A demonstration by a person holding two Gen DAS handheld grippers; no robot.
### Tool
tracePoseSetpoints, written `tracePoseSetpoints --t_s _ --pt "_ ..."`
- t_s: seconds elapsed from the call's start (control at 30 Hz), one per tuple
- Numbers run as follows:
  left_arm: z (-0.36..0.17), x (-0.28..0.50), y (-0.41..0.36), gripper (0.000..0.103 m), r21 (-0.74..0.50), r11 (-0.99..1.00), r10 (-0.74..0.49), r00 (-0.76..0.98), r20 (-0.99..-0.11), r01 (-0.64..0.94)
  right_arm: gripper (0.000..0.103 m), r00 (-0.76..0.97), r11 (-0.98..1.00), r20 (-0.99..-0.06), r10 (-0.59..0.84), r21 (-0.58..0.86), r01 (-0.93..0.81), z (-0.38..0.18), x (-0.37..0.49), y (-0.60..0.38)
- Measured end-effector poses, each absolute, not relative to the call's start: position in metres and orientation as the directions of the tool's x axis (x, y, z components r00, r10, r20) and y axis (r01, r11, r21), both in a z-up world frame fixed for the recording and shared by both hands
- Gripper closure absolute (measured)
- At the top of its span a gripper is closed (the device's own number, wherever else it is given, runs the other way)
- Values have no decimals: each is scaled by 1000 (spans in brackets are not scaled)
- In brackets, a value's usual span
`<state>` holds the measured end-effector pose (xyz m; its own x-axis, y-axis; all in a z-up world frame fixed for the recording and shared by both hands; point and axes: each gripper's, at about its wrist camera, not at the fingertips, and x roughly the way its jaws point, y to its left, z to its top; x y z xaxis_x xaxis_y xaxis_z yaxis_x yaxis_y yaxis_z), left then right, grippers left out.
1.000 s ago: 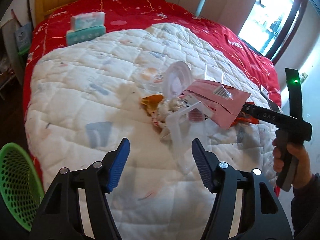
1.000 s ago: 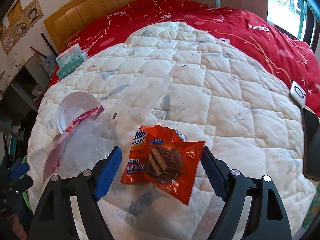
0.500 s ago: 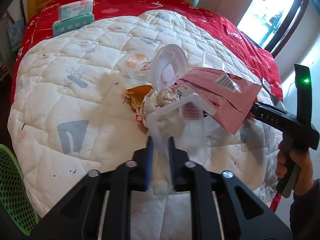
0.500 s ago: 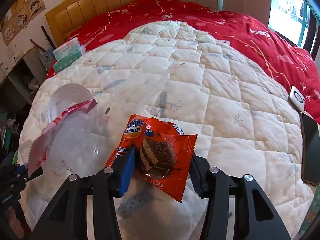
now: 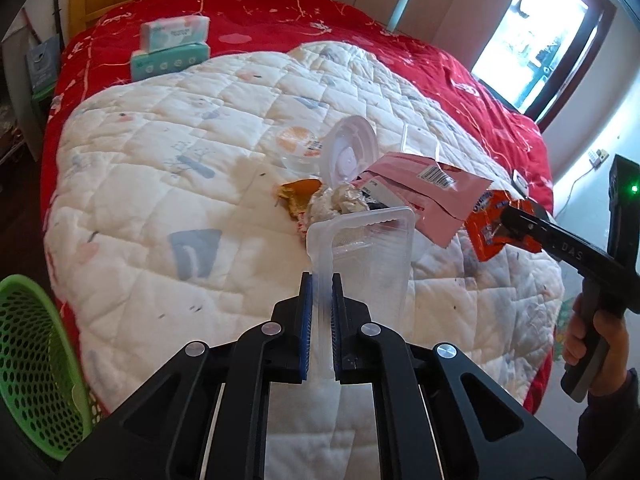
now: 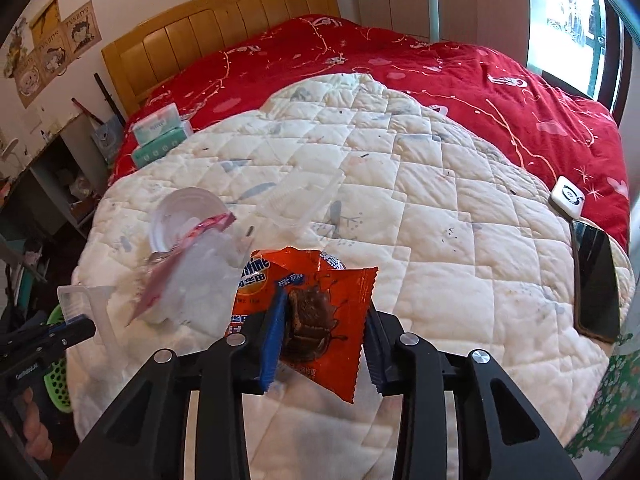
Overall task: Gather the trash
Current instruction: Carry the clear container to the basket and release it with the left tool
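The left gripper (image 5: 320, 304) clamps an upright clear tray (image 5: 362, 256) over the bed's near edge, the right gripper (image 6: 324, 320) pinches an orange wrapper (image 6: 316, 304), and the green basket (image 5: 32, 364) sits nearer the left gripper, below the near-left corner.

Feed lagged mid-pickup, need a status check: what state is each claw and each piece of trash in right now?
Left claw: shut on clear plastic tray, lifted.
Right claw: shut on orange snack wrapper, lifted.
Pink wrapper: opened, on the pile.
Round plastic lid: propped on edge.
Jelly cup: on quilt.
Green basket: beside the bed.
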<state>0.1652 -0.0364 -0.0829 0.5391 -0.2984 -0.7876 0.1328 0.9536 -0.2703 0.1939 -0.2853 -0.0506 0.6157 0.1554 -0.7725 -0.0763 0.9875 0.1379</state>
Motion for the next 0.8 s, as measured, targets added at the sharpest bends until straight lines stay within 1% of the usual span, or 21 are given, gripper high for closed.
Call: tracePoseSetpoints --t_s 0.13,0.47,0.67,0.8 --pt "-71 148 -17 96 -272 955 -288 562 -775 114 73 624 988 -765 156 130 -88 -42 177 -277" --pt "-53 105 60 96 -258 966 -208 620 -756 9 73 663 979 -721 202 151 -133 -13 123 -255" --pt "-56 81 120 96 -227 969 -115 628 -770 -101 73 670 961 -689 277 181 -210 10 97 -222" --pt "-61 68 157 96 -181 967 -32 623 -782 -178 73 655 940 -677 336 201 -275 17 89 -188"
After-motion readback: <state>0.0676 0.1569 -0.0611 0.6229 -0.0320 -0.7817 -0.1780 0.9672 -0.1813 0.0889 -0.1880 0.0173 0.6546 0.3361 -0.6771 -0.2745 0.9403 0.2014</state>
